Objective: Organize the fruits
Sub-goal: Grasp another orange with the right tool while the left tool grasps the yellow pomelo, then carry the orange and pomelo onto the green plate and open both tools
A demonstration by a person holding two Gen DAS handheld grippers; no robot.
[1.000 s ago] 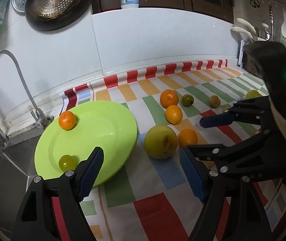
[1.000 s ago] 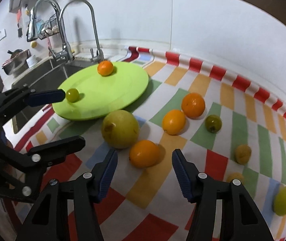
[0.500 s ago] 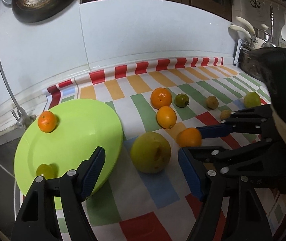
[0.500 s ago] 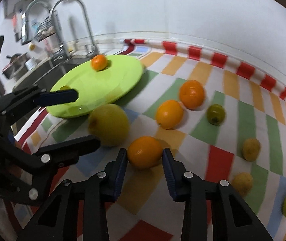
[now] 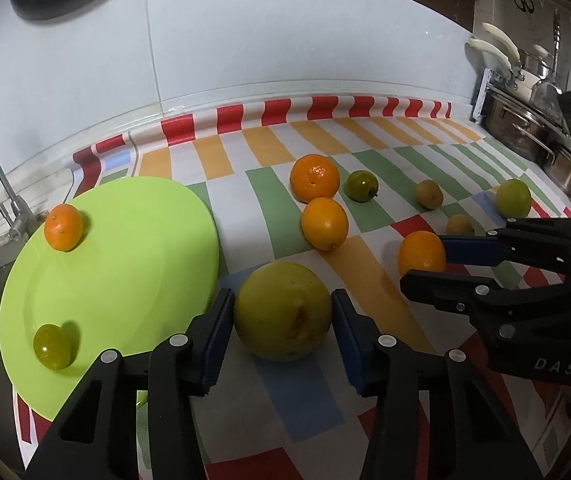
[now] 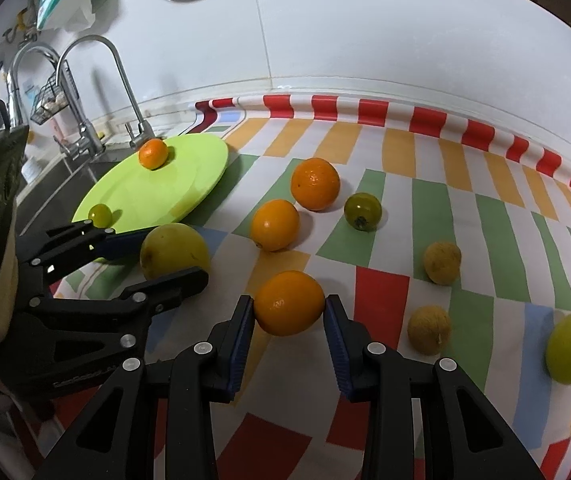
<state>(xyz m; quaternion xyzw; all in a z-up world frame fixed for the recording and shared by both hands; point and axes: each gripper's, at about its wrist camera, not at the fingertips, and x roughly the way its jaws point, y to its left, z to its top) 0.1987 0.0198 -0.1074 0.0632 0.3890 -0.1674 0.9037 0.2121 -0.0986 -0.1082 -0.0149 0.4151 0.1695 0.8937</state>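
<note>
Both grippers straddle fruit; the plate lies to the left.

The plate (image 5: pixel 117 264) sits at the worktop's left edge by the sink, holding a small orange (image 5: pixel 63 227) and a green fruit (image 5: pixel 51 346). Just right of its rim, the left gripper (image 5: pixel 281 328) brackets the big yellow fruit (image 5: pixel 283 311), jaws spread, pads beside its flanks. Farther right, the right gripper (image 6: pixel 288 322) pinches an orange (image 6: pixel 289 303), jaws touching both sides.

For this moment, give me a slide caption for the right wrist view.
Right tool closed on a round orange fruit on the striped cloth; left tool brackets a large yellow-green fruit beside the lime-green plate.
</note>
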